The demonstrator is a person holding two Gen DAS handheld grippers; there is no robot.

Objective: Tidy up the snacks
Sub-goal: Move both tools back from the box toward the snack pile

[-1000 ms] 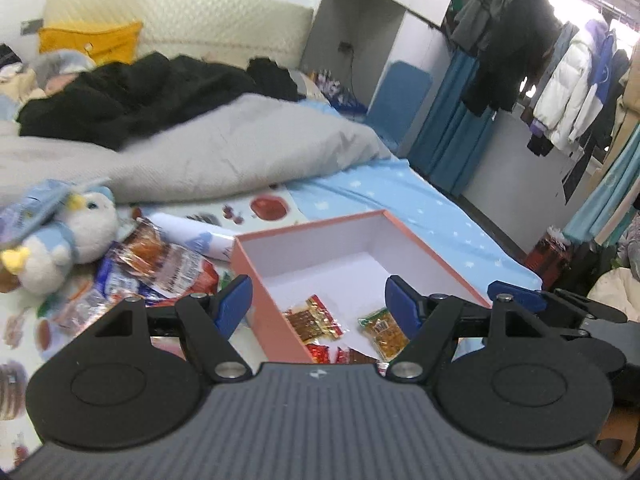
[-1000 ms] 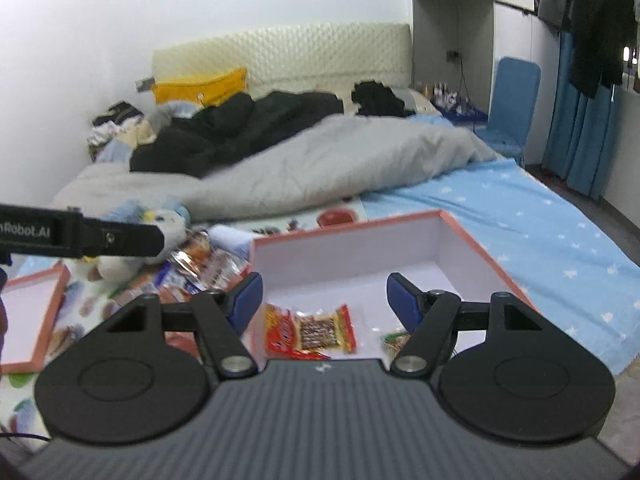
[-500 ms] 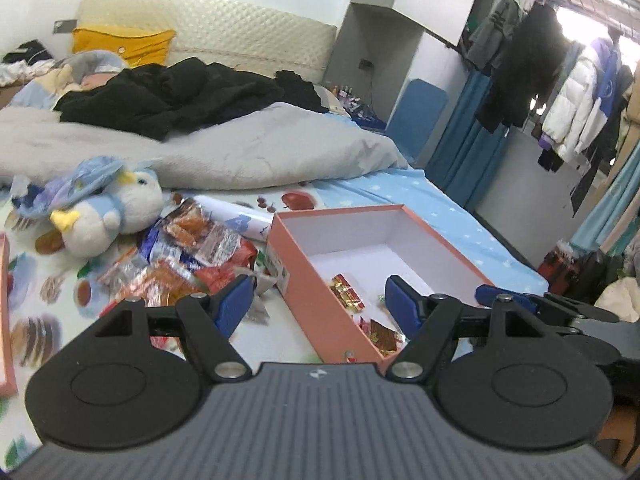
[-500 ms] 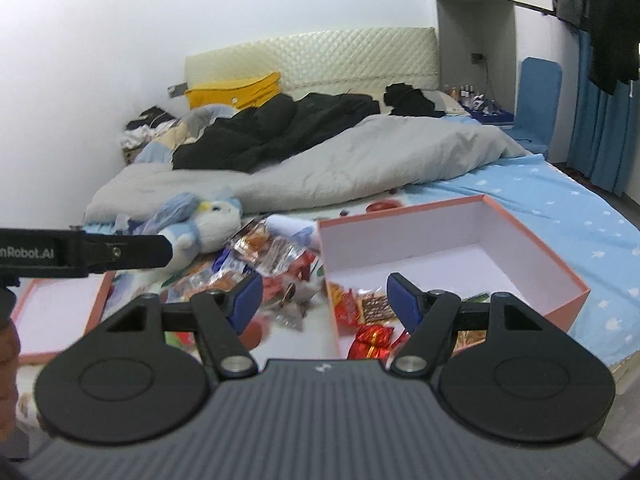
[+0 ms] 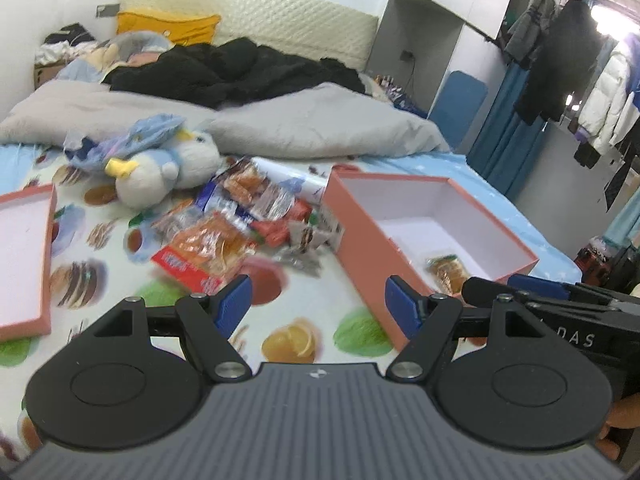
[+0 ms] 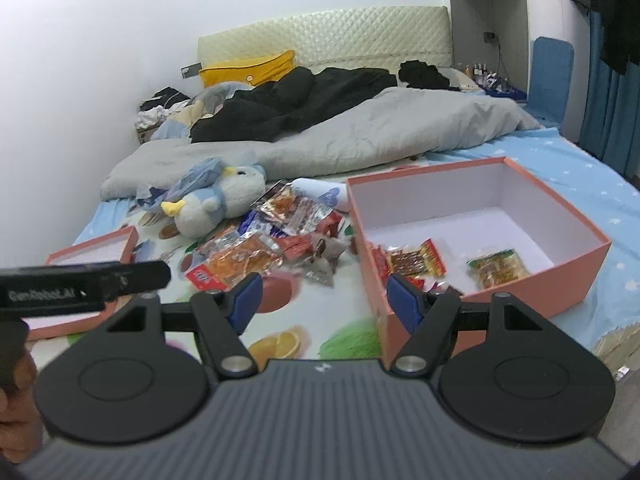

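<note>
Two grippers, left gripper [image 5: 318, 306] and right gripper [image 6: 322, 296], fingers spread and empty, above a fruit-print sheet [image 5: 320, 300]; snack packets [image 5: 236, 232] heaped beside an open pink box [image 6: 576, 292].

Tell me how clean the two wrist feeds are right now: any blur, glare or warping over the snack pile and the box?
Left wrist: snack pile smeared by motion blur, box sharper; window glare blows out the top right corner; fisheye bends the wardrobe edges. Right wrist: pile softly blurred, packets inside the box readable; lighting even, no glare. Both claws, left and right, look crisp.
</note>
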